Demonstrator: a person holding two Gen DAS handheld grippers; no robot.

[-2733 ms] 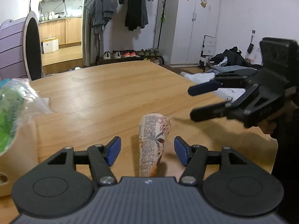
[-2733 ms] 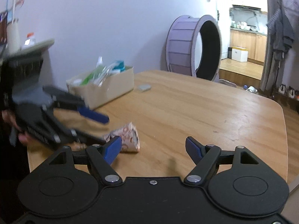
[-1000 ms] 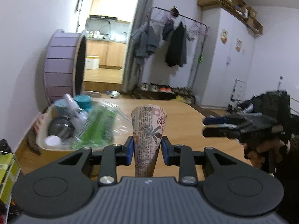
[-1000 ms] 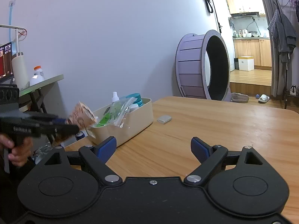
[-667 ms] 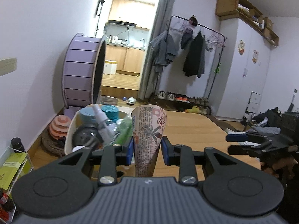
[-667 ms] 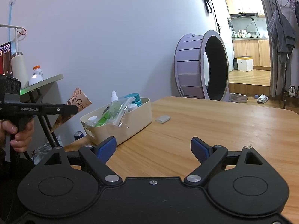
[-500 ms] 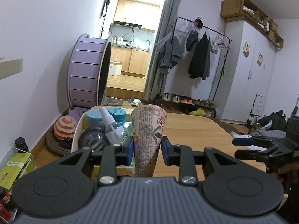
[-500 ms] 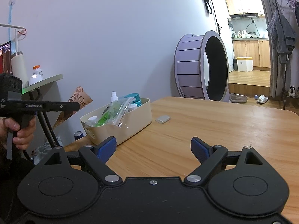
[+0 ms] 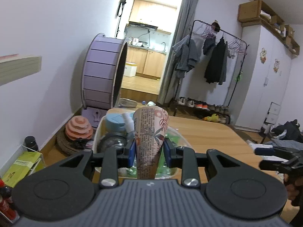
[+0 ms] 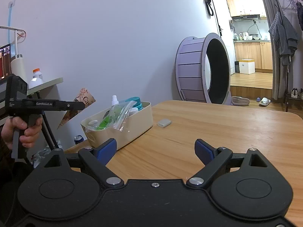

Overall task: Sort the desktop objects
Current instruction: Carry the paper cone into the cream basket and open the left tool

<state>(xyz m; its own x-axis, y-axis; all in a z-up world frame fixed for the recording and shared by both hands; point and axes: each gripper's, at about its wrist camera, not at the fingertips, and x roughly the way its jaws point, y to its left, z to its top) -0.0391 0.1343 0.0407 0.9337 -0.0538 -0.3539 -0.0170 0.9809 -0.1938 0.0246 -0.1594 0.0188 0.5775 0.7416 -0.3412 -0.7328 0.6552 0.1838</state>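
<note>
Cream plastic is forming the storage bin (image 10: 130, 130) at the near left edge of the wooden table (image 10: 217, 132), and the left gripper (image 9: 149, 149) is pinching a flattened floral paper cup (image 9: 150, 140) between its blue pads, holding it in the air at the bin's near end. Beside the bin, to its right on the table, the right gripper (image 10: 155, 149) is hovering with its jaws spread wide and gripping nothing, while a small grey case (image 10: 164, 122) is lying just beyond the bin's far corner.

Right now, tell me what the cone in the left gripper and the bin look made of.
Cone: likely printed paper, matte, with text, leaf patterns and a visible seam. Bin: probably plastic, cream, smooth, with rounded moulded corners and a slight sheen. The left gripper pinches the cone.
</note>
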